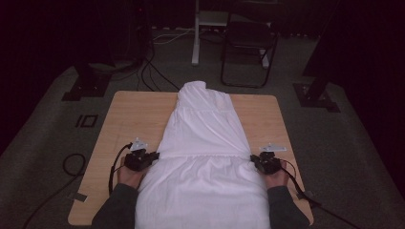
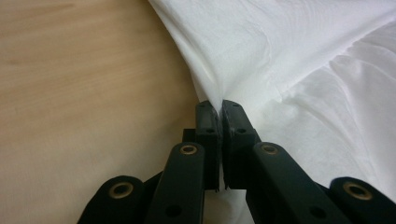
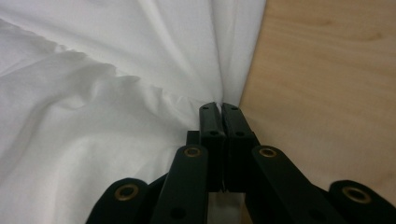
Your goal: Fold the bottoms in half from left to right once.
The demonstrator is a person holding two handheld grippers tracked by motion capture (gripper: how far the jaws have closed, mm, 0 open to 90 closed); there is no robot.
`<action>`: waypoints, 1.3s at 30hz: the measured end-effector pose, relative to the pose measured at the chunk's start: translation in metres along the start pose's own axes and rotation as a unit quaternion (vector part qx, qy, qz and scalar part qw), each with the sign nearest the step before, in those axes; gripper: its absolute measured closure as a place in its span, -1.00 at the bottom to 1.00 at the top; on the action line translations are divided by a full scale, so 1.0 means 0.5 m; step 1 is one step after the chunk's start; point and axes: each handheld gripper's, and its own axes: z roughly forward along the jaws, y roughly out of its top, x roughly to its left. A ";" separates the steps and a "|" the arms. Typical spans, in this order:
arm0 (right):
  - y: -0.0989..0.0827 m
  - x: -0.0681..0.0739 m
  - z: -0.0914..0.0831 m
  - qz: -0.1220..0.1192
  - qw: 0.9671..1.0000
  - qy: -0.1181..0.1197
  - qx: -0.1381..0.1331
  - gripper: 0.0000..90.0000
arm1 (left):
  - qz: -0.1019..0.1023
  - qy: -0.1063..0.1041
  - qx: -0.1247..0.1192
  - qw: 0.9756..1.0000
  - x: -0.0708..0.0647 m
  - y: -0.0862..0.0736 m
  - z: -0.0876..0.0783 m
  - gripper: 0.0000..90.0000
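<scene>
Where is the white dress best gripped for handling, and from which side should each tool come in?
At the gathered seam across the white dress, one side edge each. The left tool comes in from the left over bare table, the right tool from the right. The edges there lie flat, thin and reachable, and both tools are already shut on them, so this probably suits folding.

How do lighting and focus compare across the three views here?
High view: dim, room falls to black, white garment is the brightest thing. Left gripper view: evenly lit, left gripper slightly soft. Right gripper view: bright, right gripper soft, wooden table glare-free.
</scene>
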 end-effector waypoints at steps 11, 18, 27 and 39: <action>-0.083 0.041 -0.089 -0.002 0.999 0.049 0.022 0.96 | 0.021 -0.030 0.042 0.998 -0.059 -0.083 -0.064 0.85; -0.042 0.018 -0.111 0.015 0.997 0.071 -0.030 0.30 | -0.008 -0.009 -0.024 1.000 -0.007 -0.029 -0.079 0.14; 0.120 0.019 0.020 0.016 0.994 0.103 -0.037 0.32 | -0.038 -0.006 -0.003 0.999 0.041 0.072 0.036 0.11; 0.156 0.029 0.075 0.012 0.997 0.063 -0.033 1.00 | -0.026 -0.040 -0.009 0.999 0.014 0.081 0.078 1.00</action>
